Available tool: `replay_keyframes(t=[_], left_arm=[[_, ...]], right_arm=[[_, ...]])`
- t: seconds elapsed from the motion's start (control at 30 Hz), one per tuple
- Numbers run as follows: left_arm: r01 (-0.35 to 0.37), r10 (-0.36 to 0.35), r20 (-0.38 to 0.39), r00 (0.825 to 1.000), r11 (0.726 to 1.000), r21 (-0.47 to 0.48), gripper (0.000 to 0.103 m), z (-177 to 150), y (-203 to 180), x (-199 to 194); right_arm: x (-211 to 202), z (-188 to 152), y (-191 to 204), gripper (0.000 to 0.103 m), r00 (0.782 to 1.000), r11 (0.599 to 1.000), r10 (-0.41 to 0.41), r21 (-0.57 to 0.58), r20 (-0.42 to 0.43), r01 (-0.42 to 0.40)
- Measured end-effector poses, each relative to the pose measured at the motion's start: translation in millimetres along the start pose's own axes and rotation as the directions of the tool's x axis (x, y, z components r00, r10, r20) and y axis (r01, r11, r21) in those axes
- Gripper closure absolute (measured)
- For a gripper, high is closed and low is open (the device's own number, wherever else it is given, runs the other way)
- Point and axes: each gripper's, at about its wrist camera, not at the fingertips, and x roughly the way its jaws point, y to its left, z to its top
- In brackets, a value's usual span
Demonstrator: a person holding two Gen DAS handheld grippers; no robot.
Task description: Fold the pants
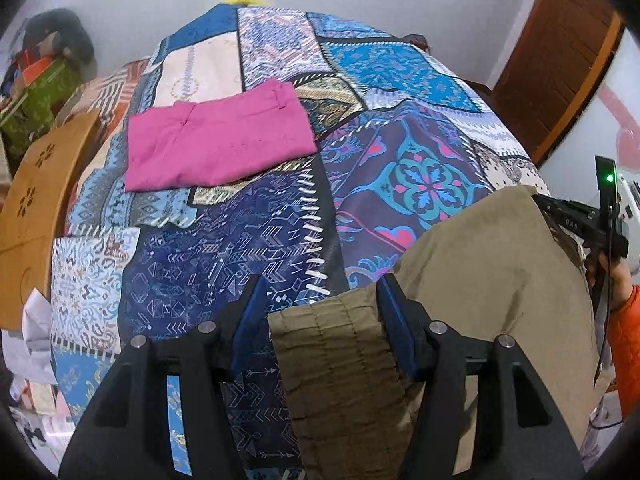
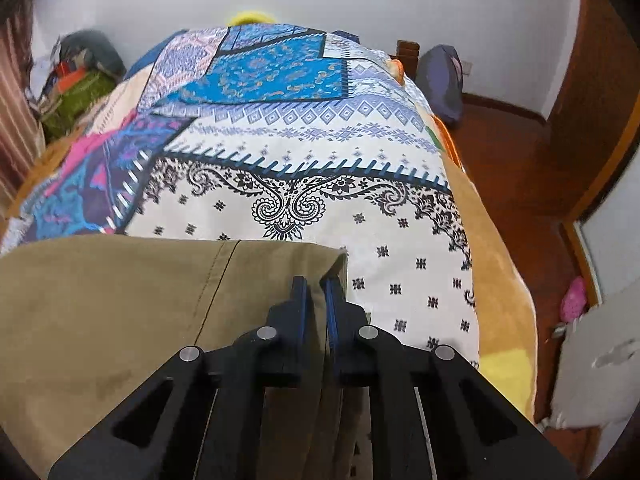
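Left gripper [image 1: 320,288]: jaws stand partly apart, straddling the gathered waistband [image 1: 340,360] of the khaki pants [image 1: 480,264]; only the right blue pad touches the cloth, the left one stands clear of it.
Right gripper [image 2: 316,284]: jaws pinched narrow on the pants' far corner [image 2: 332,260]; a fold of khaki runs between the blue pads.
Pants: spread at the near edge of the bed, on a patchwork bedspread [image 1: 248,240].
Left view only: pink folded garment [image 1: 216,144] lying flat farther up the bed, well apart from the pants; a wooden board with flower cut-outs [image 1: 36,200] at the left; the right gripper seen from outside at the pants' right edge, with a green light [image 1: 609,178], a hand [image 1: 618,280] and an orange sleeve [image 1: 626,344].
Right view only: white paisley panel [image 2: 288,208] of the bedspread; a tan blanket [image 2: 496,280] hanging off the bed's side; red-brown floor [image 2: 520,168]; a grey bag [image 2: 442,80] against the wall; a small pink thing [image 2: 574,298] on the floor.
Both views: a heap of clothes and a green bundle [image 1: 44,92] at the far left, a yellow object [image 2: 250,17] past the bed's head, a wooden door [image 1: 560,48].
Obstruction: gripper bodies hide the pants' nearest part.
Writing: small marking on the far gripper, too blurred to read.
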Motion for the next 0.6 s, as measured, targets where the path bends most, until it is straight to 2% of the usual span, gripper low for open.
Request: replay_keyframes(t=[0.2, 0.37, 0.43, 0.53, 0.6], left_arm=[[-0.001, 0.000, -0.033, 0.999, 0.999, -0.053, 0.041, 0.7, 10.5, 11.1], [-0.009, 0.009, -0.012, 1.000, 1.000, -0.016, 0.041, 3.6, 4.8, -9.0], [-0.037, 0.037, 0.018, 0.999, 0.999, 0.004, 0.041, 5.8, 2.3, -24.3], [-0.033, 0.033, 0.062, 0.998, 0.999, 0.008, 0.041, 9.7, 0.9, -51.8], [-0.027, 0.026, 0.101, 0.995, 1.000, 0.007, 0.041, 10.9, -1.6, -75.2]], right_arm=[[2.2, 3.1, -3.1, 0.095, 0.999, 1.000, 0.000, 0.014, -0.035, 0.000], [-15.6, 13.0, 5.7, 0.094, 0.998, 0.999, -0.032, -0.034, -0.061, 0.029], [-33.7, 15.2, 7.8, 0.088, 0.999, 0.999, -0.027, -0.037, -0.036, 0.025], [-69.7, 17.2, 13.0, 0.078, 1.000, 0.999, -0.009, -0.031, 0.028, 0.010], [-94.6, 17.4, 19.2, 0.077, 0.997, 0.999, 0.006, -0.041, 0.073, -0.003]])
